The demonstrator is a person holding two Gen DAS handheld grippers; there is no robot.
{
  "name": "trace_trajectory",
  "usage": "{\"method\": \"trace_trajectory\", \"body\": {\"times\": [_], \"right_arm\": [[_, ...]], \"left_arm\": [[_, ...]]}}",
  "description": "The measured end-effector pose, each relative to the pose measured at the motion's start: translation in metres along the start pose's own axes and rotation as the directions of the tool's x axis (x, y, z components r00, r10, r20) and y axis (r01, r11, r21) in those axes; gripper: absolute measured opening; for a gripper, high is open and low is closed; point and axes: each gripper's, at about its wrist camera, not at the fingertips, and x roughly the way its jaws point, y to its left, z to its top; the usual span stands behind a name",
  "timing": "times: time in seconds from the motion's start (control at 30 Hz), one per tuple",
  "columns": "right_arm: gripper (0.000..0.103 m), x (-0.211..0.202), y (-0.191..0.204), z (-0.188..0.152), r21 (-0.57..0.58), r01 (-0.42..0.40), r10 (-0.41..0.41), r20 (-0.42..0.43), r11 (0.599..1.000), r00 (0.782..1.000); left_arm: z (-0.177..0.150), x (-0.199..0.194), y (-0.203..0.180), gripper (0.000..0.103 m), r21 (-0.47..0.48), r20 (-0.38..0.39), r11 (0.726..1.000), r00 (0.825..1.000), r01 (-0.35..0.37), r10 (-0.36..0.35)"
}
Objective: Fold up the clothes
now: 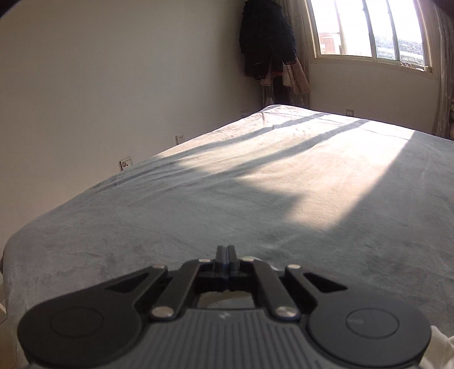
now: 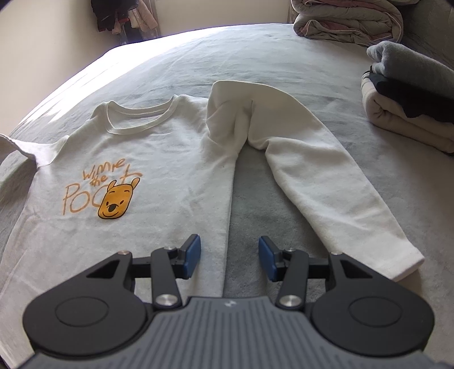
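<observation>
One white long-sleeved Winnie the Pooh sweatshirt [image 2: 159, 159] is being laid face up on the grey-covered bed [image 2: 255, 56], its body spread flat so that, by judgement, folds can be made along straight lines. One sleeve [image 2: 326, 181] is being kept angled down beside the body, bunched at the shoulder, with a strip of bed cover showing between it and the side seam; the other sleeve is being cut off at the left edge of the view. The right tongs [image 2: 229, 259] are being held spread wide and empty above the gap between body and sleeve, probably so that either edge can be taken next. The left tongs [image 1: 226, 252] are being held pressed together with nothing seen between them, pointed over bare bed toward the one window [image 1: 369, 28]. One stack of folded garments [image 2: 411, 113] is being kept aside at the right, seemingly as finished work, with one rolled quilt [image 2: 349, 20] behind it; dark coats [image 1: 266, 39] are being hung in the corner.
</observation>
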Motion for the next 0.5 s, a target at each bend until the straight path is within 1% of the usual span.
{"method": "trace_trajectory", "body": {"times": [0.03,0.07,0.13,0.23,0.3,0.43,0.5], "right_arm": [[0.05,0.0,0.0,0.001,0.001,0.001,-0.001,-0.001,1.0,1.0],[0.05,0.0,-0.001,0.002,0.002,0.002,-0.002,-0.003,1.0,1.0],[0.05,0.0,-0.001,0.003,0.002,0.002,-0.002,-0.005,1.0,1.0],[0.05,0.001,-0.003,0.004,0.006,0.004,-0.004,-0.005,1.0,1.0],[0.05,0.002,-0.005,0.005,0.018,0.001,0.0,-0.007,1.0,1.0],[0.05,0.003,-0.01,0.013,0.044,-0.014,0.015,-0.015,0.999,1.0],[0.05,0.004,-0.014,0.018,0.069,-0.025,0.026,-0.015,0.997,1.0]], "left_arm": [[-0.003,0.004,0.004,0.0,-0.003,-0.007,1.0,1.0,-0.019,0.019],[-0.007,0.006,0.009,0.0,-0.014,-0.032,1.0,0.999,-0.018,0.018],[-0.017,0.013,0.017,0.0,-0.066,-0.101,0.998,0.995,0.008,-0.015],[-0.035,0.013,0.024,0.002,-0.125,-0.167,0.991,0.983,0.055,-0.076],[-0.045,0.013,0.023,0.003,-0.144,-0.201,0.985,0.972,0.093,-0.121],[-0.059,0.008,0.017,0.016,-0.193,-0.265,0.963,0.935,0.187,-0.235],[-0.064,0.002,0.015,0.019,-0.242,-0.284,0.941,0.909,0.239,-0.304]]}}
